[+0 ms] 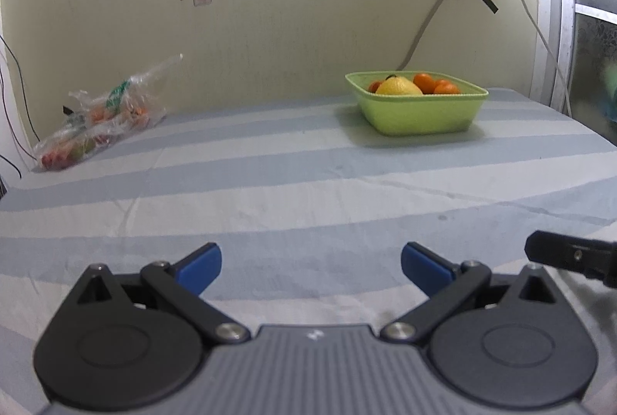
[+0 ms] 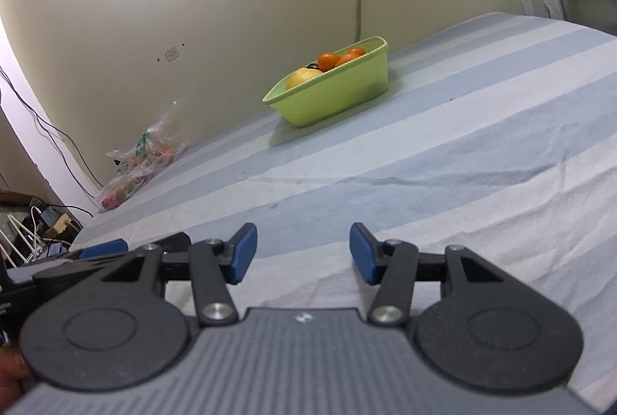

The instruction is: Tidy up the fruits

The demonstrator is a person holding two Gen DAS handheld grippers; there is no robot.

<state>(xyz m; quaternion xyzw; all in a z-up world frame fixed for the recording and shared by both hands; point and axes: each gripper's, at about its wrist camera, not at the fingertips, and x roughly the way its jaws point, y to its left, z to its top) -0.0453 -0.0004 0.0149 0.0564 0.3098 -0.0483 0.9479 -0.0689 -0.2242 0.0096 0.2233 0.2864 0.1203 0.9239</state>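
Ahead, well beyond both tongs, a green bowl (image 1: 418,106) holding oranges (image 1: 424,82) and a yellow fruit (image 1: 399,86) sits on the striped bed (image 1: 308,183) near the wall. Left tongs (image 1: 310,266) and right tongs (image 2: 303,253) hang released, gripping nothing. A plastic bag of fruit (image 1: 96,118) lies far left.

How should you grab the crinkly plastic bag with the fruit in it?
Probably by the loose, twisted top of the clear plastic fruit bag, the end that sticks up toward the yellow wall. It lies on its side on the striped cloth, so come from above and pinch that empty neck, not the lumpy fruit.
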